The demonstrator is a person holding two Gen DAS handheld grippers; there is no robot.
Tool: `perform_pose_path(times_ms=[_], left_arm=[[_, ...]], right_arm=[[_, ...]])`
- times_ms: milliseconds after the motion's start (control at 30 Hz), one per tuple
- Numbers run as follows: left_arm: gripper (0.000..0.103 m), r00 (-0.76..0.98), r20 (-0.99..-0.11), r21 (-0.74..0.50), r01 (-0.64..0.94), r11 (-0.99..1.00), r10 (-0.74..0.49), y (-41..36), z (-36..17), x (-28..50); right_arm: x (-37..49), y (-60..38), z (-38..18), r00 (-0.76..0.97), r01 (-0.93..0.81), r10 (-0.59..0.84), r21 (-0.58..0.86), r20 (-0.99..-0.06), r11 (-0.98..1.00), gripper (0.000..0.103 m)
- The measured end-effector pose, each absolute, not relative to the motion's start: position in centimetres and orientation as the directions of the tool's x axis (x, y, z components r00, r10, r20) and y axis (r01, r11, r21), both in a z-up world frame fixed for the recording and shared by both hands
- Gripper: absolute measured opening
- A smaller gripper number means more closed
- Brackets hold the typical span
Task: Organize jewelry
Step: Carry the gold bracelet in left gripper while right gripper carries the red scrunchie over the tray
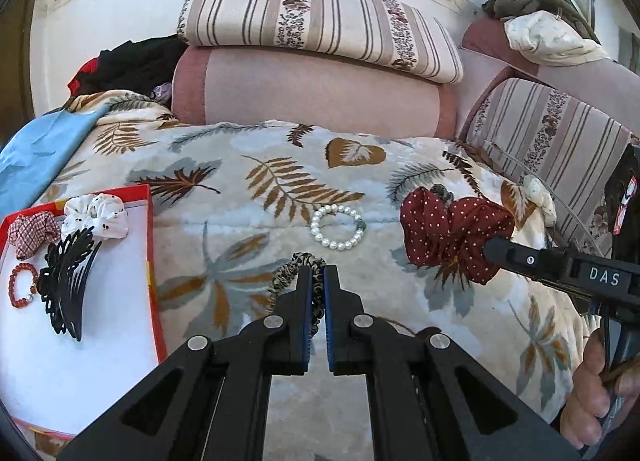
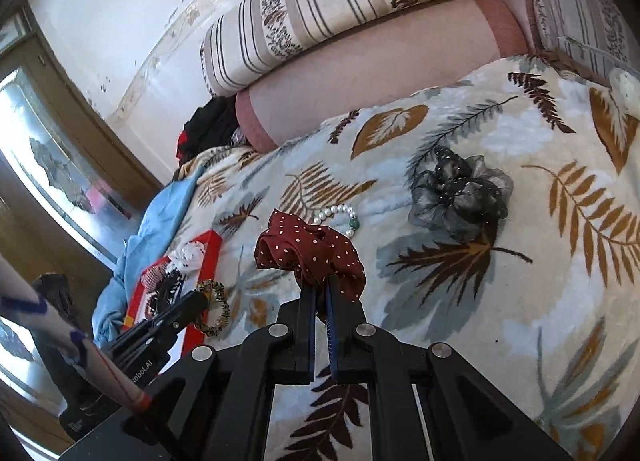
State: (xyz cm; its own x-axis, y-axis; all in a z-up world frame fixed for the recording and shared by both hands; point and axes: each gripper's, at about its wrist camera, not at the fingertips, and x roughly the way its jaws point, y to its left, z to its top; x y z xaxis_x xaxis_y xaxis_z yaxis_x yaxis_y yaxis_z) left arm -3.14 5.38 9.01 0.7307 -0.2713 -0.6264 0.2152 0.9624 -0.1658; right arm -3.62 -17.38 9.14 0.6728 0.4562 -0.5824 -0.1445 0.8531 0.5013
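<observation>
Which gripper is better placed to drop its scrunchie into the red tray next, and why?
Left. The left gripper, holding the leopard scrunchie, is beside the red tray; the right gripper, holding the red scrunchie, is farther away.

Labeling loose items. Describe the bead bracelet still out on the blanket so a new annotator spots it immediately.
Start at the leaf-print blanket and look right of the red-rimmed tray. The pearl bracelet lies flat on the blanket, beyond the left gripper. It is a ring of white beads with one green bead; the tray's bracelet is red.

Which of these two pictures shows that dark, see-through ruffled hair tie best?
The right wrist view: the grey sheer scrunchie lies whole and unobstructed on the leaf-print blanket. In the left wrist view, only a dark sliver peeks above the red polka-dot scrunchie.
</observation>
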Motion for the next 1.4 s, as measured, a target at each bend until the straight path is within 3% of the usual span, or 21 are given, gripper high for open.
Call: perform_pose_path(times_ms=[633, 1400], left_arm=[[0.005, 0.719, -0.657, -0.139, 0.18, 0.974, -0.227, 6.1, 7.2, -0.9], [0.005, 0.742, -0.635, -0.134, 0.17, 0.976, -0.216, 6.8, 8.2, -1.6]], right_arm=[[-2.1, -16.2, 8.0, 0.635, -0.187, 0.469, 0.466, -0.614, 0.865, 0.005], [-1.8, -15.3, 7.7, 0.625, -0.203, 0.478, 0.464, -0.617, 0.863, 0.005]])
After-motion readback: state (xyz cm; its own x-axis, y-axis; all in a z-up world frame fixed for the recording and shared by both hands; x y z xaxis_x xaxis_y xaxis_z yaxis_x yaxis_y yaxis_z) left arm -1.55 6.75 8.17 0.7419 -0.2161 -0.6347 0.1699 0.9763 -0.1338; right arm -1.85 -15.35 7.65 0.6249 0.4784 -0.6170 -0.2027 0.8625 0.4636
